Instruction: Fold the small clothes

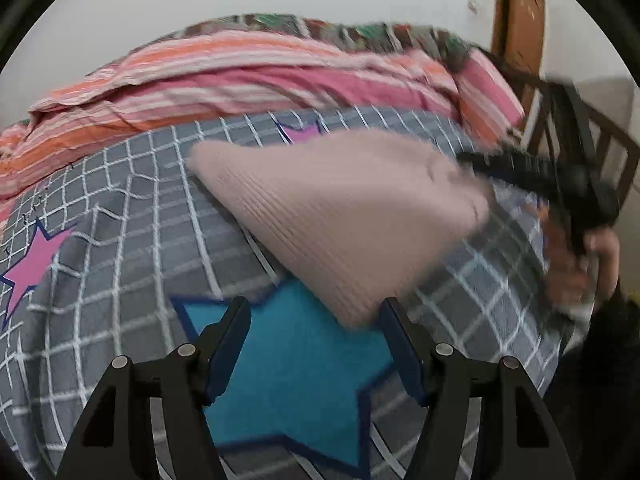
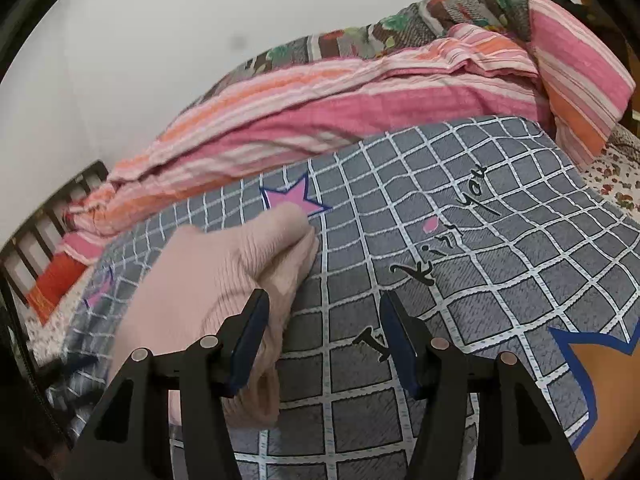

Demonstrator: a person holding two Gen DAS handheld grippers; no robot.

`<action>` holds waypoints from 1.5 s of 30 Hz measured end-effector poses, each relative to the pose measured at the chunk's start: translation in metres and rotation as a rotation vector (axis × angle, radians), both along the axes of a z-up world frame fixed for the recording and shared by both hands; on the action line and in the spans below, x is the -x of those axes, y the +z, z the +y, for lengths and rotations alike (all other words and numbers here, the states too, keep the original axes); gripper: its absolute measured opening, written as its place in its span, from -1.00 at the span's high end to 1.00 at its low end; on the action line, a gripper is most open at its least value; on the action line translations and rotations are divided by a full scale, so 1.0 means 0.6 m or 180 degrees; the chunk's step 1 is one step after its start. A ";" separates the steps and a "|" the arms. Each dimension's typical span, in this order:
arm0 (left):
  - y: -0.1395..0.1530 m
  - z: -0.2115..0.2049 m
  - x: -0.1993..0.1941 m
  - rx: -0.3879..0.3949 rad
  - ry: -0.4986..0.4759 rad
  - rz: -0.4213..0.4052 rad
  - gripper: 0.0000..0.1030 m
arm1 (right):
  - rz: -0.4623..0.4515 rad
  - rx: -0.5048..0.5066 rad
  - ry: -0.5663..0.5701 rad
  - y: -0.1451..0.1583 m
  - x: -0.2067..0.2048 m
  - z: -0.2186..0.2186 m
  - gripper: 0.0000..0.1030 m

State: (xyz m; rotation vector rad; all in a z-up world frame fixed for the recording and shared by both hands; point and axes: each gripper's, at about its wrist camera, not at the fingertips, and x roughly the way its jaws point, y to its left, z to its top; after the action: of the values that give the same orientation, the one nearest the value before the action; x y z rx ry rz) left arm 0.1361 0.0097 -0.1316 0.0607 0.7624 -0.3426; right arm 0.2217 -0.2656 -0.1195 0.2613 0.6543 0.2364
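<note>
A pale pink ribbed garment (image 1: 340,216) lies spread on the grey checked bedspread (image 1: 120,240). In the left wrist view my left gripper (image 1: 315,308) is open, with a blue star print showing between its fingers. The garment's near corner touches the right fingertip (image 1: 390,312). My right gripper (image 1: 480,162) shows blurred at the garment's right corner, a hand (image 1: 580,264) behind it. In the right wrist view the garment (image 2: 208,280) is bunched along the left finger (image 2: 252,332). That gripper (image 2: 326,298) is open over bare bedspread (image 2: 480,240).
A rumpled pink and orange striped blanket (image 1: 240,80) runs along the far side of the bed, against a white wall. A striped pillow (image 2: 580,80) lies at the far right. Dark bed rails (image 2: 48,216) and a wooden board (image 1: 520,20) stand at the bed's ends.
</note>
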 end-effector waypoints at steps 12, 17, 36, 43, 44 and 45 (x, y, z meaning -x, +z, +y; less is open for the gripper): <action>0.009 0.010 -0.003 0.0176 0.0277 -0.0092 0.76 | -0.0008 -0.0115 0.0292 0.009 0.006 0.022 -0.09; -0.009 0.055 -0.013 0.0285 0.0401 0.0119 0.75 | 0.0007 -0.0065 0.0484 0.008 0.010 0.050 -0.09; 0.076 0.120 -0.052 0.0393 0.0845 -0.0057 -0.14 | 0.0412 -0.0144 0.0486 -0.005 -0.090 0.138 0.18; 0.089 0.109 -0.096 0.0347 0.0819 -0.0093 -0.14 | 0.0714 -0.0229 0.0567 -0.023 -0.141 0.143 0.42; 0.089 0.108 -0.101 0.0342 0.0825 -0.0092 -0.14 | 0.0671 -0.0208 0.0591 -0.022 -0.139 0.145 0.59; 0.088 0.108 -0.105 0.0336 0.0844 -0.0083 -0.14 | 0.0579 -0.0209 0.0646 -0.018 -0.135 0.146 0.63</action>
State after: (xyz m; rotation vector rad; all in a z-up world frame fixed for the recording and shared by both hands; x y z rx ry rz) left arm 0.1993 0.0745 -0.0787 -0.1343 0.7153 -0.1289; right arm 0.3026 -0.1779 -0.1300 0.2816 0.8554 0.4329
